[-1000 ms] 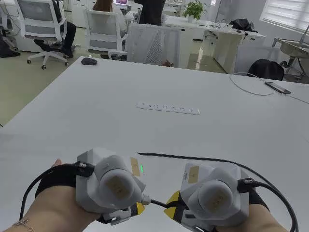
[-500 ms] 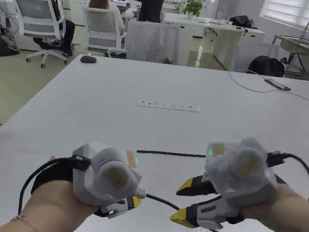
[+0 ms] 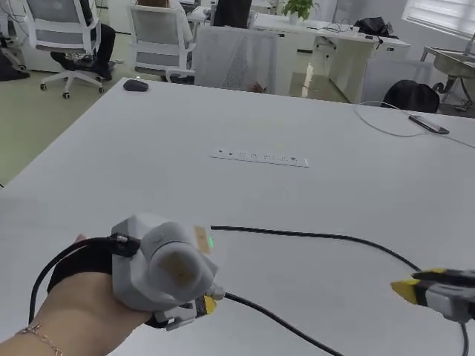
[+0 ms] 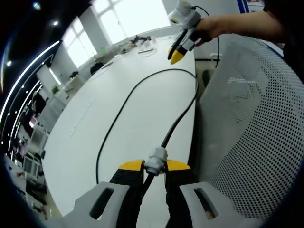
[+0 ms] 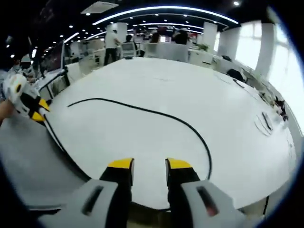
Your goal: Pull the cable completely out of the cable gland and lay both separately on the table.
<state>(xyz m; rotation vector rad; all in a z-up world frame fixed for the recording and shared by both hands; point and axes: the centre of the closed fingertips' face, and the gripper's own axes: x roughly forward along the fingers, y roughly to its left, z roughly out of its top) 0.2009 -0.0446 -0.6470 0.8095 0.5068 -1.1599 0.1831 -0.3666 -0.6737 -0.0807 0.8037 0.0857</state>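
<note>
White tabletop (image 3: 133, 170) spread wide before us, with office chairs (image 3: 159, 38) beyond its far edge, a mouse (image 3: 136, 85) near the far left corner and a power strip (image 3: 258, 158) lying well ahead of both tools.

Nearest us on the left, the left gripper (image 3: 210, 304) was clamped on the cable gland (image 4: 156, 160). In its own view the pale fitting sat pinched between the two yellow tips. Out of the gland's front the black cable (image 4: 124, 100) ran ahead of that gripper and off to its right. It swung round in a broad loop on the table and curved back, so that its free end lay just ahead of the left gripper. We could not tell whether any cable stuck out behind the gland.

To the right, well apart from the left gripper and near the bend of the loop, the right gripper (image 5: 149, 167) hung over the table. Its jaws stood a little apart with nothing in them, and bare tabletop showed through the gap.

We judged the task to be partway along. A long run of cable lay loose on the table, yet it entered the gland, so the two were not parted. What remained, by our reckoning, was to take hold of the cable close to the gland, draw the last of it clear, and set gland and cable down apart from one another.
</note>
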